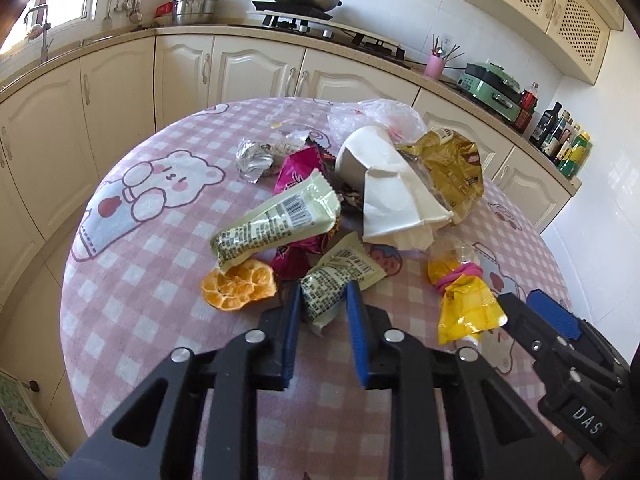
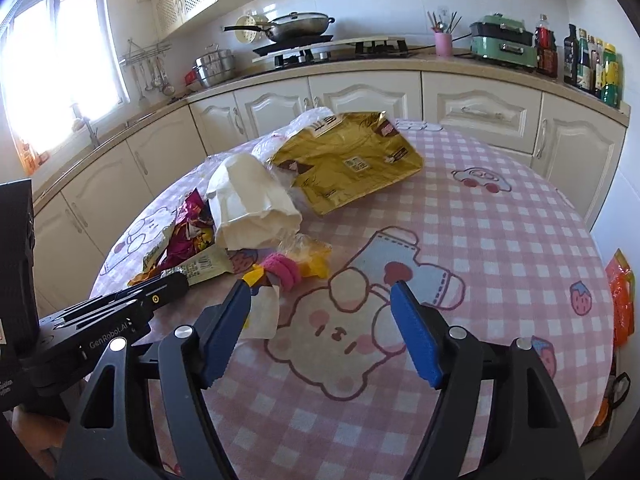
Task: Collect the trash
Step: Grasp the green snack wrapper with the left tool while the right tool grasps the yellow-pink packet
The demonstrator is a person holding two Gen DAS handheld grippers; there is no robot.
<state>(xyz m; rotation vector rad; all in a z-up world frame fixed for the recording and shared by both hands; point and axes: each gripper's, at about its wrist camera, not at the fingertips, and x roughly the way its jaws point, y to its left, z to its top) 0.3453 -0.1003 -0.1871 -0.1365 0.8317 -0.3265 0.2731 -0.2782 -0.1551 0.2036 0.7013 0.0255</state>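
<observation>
Setting: round table (image 1: 132,320) under a pink checked cloth with cartoon bears, in a kitchen; litter heaped from centre toward 1 o'clock in the left wrist view.
Left tongs (image 1: 324,300): closed down on the near end of a small pale-green wrapper (image 1: 344,276), blue pads pressing both its sides, at 6 o'clock of the heap.
Right tongs (image 2: 320,300): spread wide, nothing gripped; left pad just beside a yellow wrapper (image 2: 312,260) tied with a pink band (image 2: 284,270).
Other trash: larger pale-green wrapper (image 1: 276,220) with barcode at centre; orange peel (image 1: 238,286) at 7 o'clock; magenta foil packet (image 1: 296,172); crumpled silver foil (image 1: 254,160) at 11 o'clock; white paper bag (image 1: 384,184); gold snack bag (image 1: 448,168) and clear plastic bag (image 1: 376,118) at 1 o'clock.
Handling, judged: wrappers feather-light, limp, slick film; best pinched at a crimped sealed end, as now. Peel soft, possibly damp; take by its rim. Paper bag light and crushable; grip at a fold. Gold bag crackly, bulky; take by an edge.
Readable writing: "GenRobot.AI" and "DAS" on the tong bodies; wrapper print dense and too small to read.
</observation>
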